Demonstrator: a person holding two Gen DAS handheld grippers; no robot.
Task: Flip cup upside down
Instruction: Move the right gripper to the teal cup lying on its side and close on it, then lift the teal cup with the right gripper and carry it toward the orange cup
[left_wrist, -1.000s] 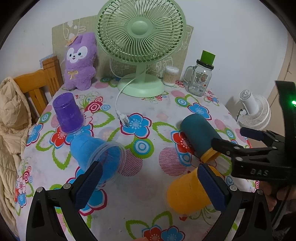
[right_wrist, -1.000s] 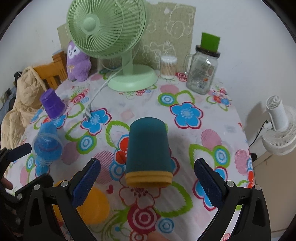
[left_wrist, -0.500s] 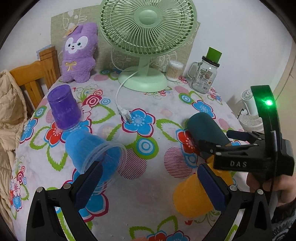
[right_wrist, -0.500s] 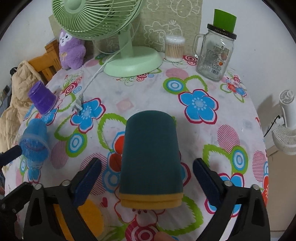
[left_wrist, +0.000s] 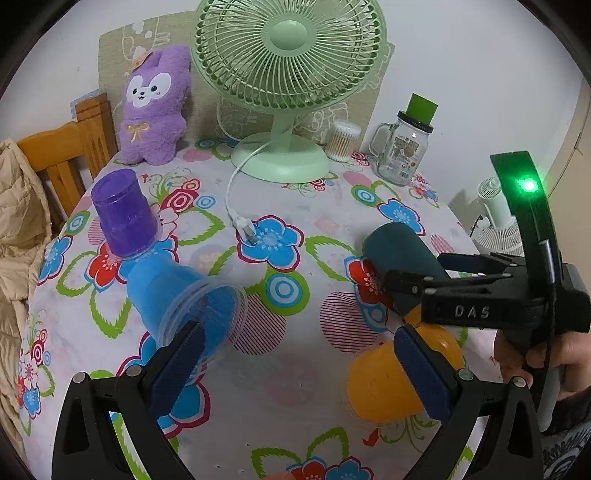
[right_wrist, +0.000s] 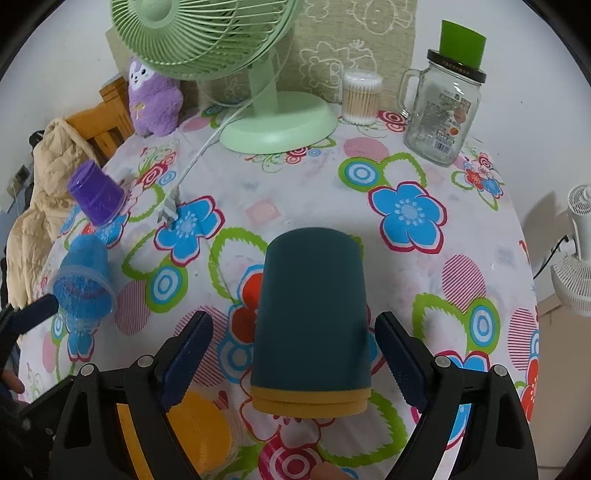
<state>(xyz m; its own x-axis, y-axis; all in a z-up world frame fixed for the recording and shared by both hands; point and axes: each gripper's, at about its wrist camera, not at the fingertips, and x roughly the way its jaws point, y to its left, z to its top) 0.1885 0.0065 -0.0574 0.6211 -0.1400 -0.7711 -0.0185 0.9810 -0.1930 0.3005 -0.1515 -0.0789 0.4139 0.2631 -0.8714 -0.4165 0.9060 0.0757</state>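
A dark teal cup with a yellow rim (right_wrist: 312, 317) lies on its side on the flowered tablecloth, rim toward me. My right gripper (right_wrist: 295, 363) is open with its jaws on either side of the cup, a small gap left on each side. In the left wrist view the same teal cup (left_wrist: 400, 258) lies at the right, with the right gripper (left_wrist: 436, 273) around it. My left gripper (left_wrist: 299, 363) is open and empty above the table. A blue cup (left_wrist: 181, 295) lies on its side by its left finger; a yellow cup (left_wrist: 391, 376) lies by its right finger.
A purple cup (left_wrist: 123, 218) stands upside down at the left. A green fan (left_wrist: 288, 85), its cord and plug (left_wrist: 247, 230), a purple plush (left_wrist: 155, 107), a cotton swab jar (left_wrist: 341, 142) and a glass jar mug (left_wrist: 404, 147) stand at the back. A wooden chair (left_wrist: 62, 155) is left.
My right gripper has moved forward around the teal cup and its jaws have narrowed toward it. My left gripper has moved forward and slightly left.
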